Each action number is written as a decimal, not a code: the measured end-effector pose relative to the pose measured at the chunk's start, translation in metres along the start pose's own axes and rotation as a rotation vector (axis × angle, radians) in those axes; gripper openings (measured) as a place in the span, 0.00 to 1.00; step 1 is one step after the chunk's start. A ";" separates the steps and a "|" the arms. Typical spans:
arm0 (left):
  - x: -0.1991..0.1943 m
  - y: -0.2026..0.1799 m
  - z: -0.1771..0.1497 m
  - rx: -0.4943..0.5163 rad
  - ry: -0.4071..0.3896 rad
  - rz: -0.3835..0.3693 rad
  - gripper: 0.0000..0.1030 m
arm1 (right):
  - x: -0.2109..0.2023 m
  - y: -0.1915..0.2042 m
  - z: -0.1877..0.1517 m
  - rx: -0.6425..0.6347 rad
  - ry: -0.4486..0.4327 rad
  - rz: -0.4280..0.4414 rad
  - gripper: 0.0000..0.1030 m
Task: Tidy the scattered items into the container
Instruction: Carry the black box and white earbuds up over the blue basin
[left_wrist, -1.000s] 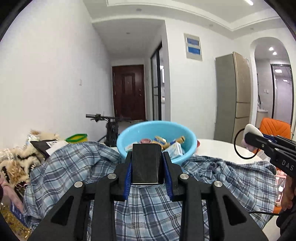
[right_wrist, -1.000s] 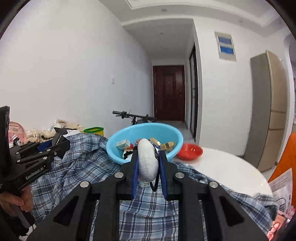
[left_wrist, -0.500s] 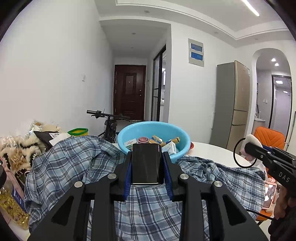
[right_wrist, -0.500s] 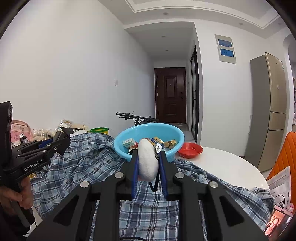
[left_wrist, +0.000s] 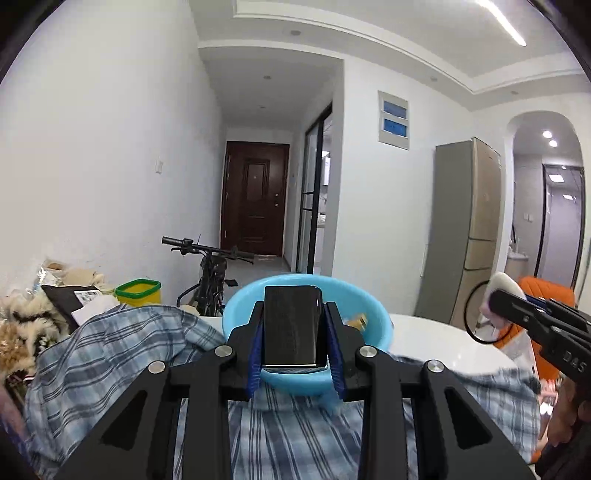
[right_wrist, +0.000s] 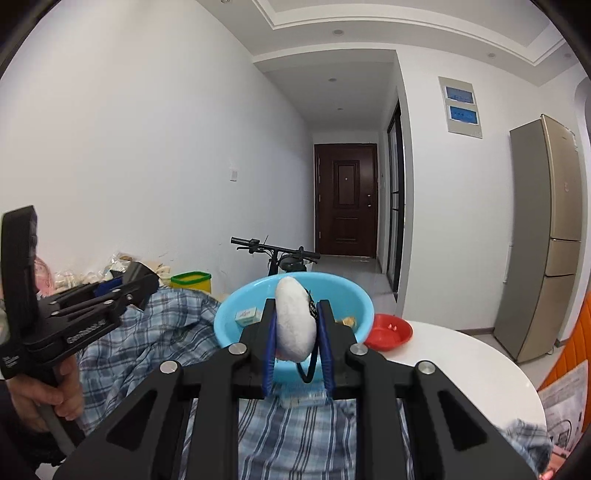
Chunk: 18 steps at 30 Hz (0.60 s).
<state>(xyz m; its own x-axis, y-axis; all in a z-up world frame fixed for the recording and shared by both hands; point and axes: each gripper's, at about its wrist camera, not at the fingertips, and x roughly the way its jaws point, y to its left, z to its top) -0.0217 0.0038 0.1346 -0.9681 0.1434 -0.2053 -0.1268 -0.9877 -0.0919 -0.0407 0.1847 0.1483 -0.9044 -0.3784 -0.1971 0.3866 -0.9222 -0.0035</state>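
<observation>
While my left hand-held gripper (left_wrist: 293, 328) is clamped on a flat black glossy slab (left_wrist: 291, 325), that slab hangs in front of the blue basin (left_wrist: 376, 325), its top edge level with the far rim. My right hand-held gripper (right_wrist: 297, 332) is clamped on a soft white oval thing (right_wrist: 294, 325) with a black cord loop (right_wrist: 308, 369) dangling below it, and this too hangs just before the same basin (right_wrist: 229, 314). Inside the basin I can see a small pale box (right_wrist: 246, 314) on the left and some yellowish packets (right_wrist: 349, 320) on the right; what they are I cannot tell.

The basin stands on a crumpled blue checked shirt (left_wrist: 110, 343) that covers the near side of the white round bench (right_wrist: 461, 354). Just right of the basin sits a small red dish (right_wrist: 389, 330) on the bare bench top. Off to the left lie a yellow tub with a green rim (left_wrist: 138, 293), a black parcel with a white label (left_wrist: 79, 297), and some fluffy tan stuff (left_wrist: 18, 325). Behind the bench a bicycle (left_wrist: 212, 273) leans by the wall, a dark door (left_wrist: 255, 199) closes the corridor, and a tall fridge (right_wrist: 543, 236) stands at the right.
</observation>
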 end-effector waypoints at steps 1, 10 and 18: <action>0.011 0.004 0.003 -0.016 0.009 -0.008 0.31 | 0.008 -0.002 0.004 -0.002 0.001 -0.003 0.18; 0.107 0.027 0.041 -0.047 0.025 0.043 0.31 | 0.075 -0.022 0.042 0.000 -0.027 -0.039 0.18; 0.176 0.037 0.074 -0.023 -0.025 0.058 0.31 | 0.131 -0.029 0.077 -0.041 -0.091 -0.068 0.18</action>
<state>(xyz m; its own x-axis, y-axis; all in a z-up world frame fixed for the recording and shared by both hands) -0.2122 -0.0118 0.1671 -0.9789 0.0837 -0.1866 -0.0652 -0.9925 -0.1030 -0.1843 0.1554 0.1976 -0.9408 -0.3223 -0.1050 0.3291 -0.9427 -0.0546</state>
